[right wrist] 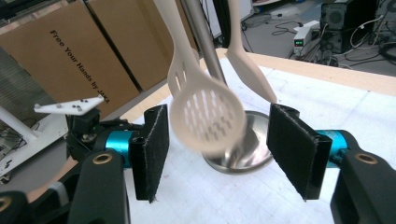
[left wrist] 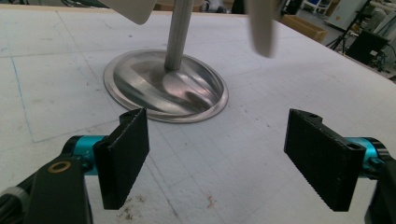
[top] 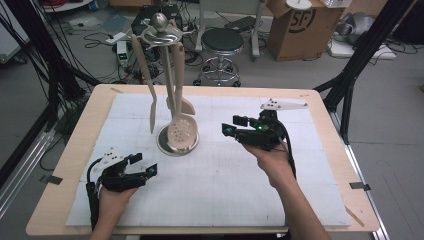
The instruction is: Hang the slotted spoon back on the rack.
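A steel utensil stand (top: 175, 142) rises from a round base on the white mat, with several cream utensils hanging from its top. A slotted spoon (top: 181, 131) hangs lowest, just over the base; a narrow spatula (top: 151, 95) hangs to its left. My right gripper (top: 230, 125) is level with the spoon and to its right, apart from it and open. In the right gripper view the slotted spoon (right wrist: 208, 116) is blurred beyond the open right gripper (right wrist: 222, 149). My left gripper (top: 145, 164) rests open at the front left, facing the stand's base (left wrist: 166, 86); nothing lies between its pads (left wrist: 123, 156).
The white mat (top: 220, 190) covers a wooden table (top: 75, 160). Behind the table stand a black stool (top: 221, 45), a cardboard box (top: 300, 25) and floor cables. Black frame legs (top: 350, 75) flank the table. The left gripper (right wrist: 79, 121) appears far off in the right gripper view.
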A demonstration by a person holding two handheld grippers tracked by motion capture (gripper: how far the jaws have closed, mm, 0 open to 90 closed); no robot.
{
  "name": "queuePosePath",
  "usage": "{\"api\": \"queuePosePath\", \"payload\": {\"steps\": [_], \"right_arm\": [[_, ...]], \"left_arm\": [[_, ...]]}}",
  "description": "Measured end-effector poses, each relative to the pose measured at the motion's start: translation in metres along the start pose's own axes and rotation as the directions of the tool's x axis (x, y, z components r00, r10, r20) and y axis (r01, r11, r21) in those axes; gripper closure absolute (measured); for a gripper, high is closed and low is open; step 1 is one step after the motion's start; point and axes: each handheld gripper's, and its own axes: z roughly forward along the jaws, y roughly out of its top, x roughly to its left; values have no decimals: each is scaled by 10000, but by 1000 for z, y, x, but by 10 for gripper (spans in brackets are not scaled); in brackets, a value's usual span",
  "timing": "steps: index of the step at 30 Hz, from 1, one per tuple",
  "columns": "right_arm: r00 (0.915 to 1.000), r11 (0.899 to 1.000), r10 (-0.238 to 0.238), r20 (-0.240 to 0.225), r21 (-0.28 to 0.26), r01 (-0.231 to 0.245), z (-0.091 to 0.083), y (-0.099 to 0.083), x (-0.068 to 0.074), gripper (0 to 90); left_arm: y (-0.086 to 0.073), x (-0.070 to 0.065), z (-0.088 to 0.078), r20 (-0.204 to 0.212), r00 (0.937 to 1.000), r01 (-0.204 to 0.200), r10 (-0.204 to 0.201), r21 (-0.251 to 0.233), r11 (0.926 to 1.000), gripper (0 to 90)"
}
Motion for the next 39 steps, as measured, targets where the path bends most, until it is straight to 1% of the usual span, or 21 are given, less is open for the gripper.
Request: {"api": "queuePosePath", "payload": {"steps": [5, 6, 9, 11, 15, 19, 24, 26, 33, 35, 36, 38, 39], "right_arm": [[9999, 9999, 100, 119, 44, -100, -8, -11, -8, 372], [9998, 9999, 115, 148, 36, -116, -9, -13, -9, 371], [9996, 9997, 228, 182, -41, -227, -13, -15, -12, 372], [9996, 9997, 220, 200, -73, -218, -15, -17, -13, 372], [9993, 9996, 276, 238, 3, -276, -19, -25, -16, 373], [9983, 9990, 440, 388, -56, -438, -26, -37, -24, 371], [9957, 9977, 674, 634, -139, -667, -37, -60, -37, 348], [9941, 9977, 677, 848, -30, -677, -41, -67, -41, 335], [9915, 9975, 710, 1087, -62, -707, -51, -87, -53, 305], [9904, 9980, 627, 1235, -40, -627, -54, -92, -55, 303], [9899, 9984, 561, 1299, -66, -557, -55, -95, -56, 301], [9887, 9980, 627, 1359, -156, -611, -57, -100, -57, 300], [9886, 9982, 589, 1385, -214, -565, -58, -102, -58, 299]], "left_arm": [[0, -1, 1, -9, 10000, 32, -32, 18, 10000, 228], [0, 0, 1, -13, 10000, -19, 19, 60, 10000, 227], [-1, -1, 1, -45, 10000, -32, 33, 78, 10000, 228], [0, 0, 1, -25, 10000, -7, 8, 61, 10000, 227], [-1, 0, 1, -14, 10000, -8, 8, 66, 10000, 226], [-1, 0, 1, -14, 10000, -7, 7, 30, 10000, 226], [0, -1, 1, 34, 10000, -38, 38, 49, 10000, 225], [0, -2, 1, 61, 10000, -51, 51, 42, 10000, 225], [-1, -3, 3, 49, 9998, -170, 170, 115, 9998, 224], [-1, -3, 3, 66, 9999, -143, 142, 113, 9998, 222], [-1, -4, 3, 78, 9999, -155, 155, 103, 9998, 222], [-1, -4, 4, 113, 9998, -187, 185, 127, 9997, 221], [-1, -4, 4, 97, 9997, -240, 239, 190, 9995, 221]]}}
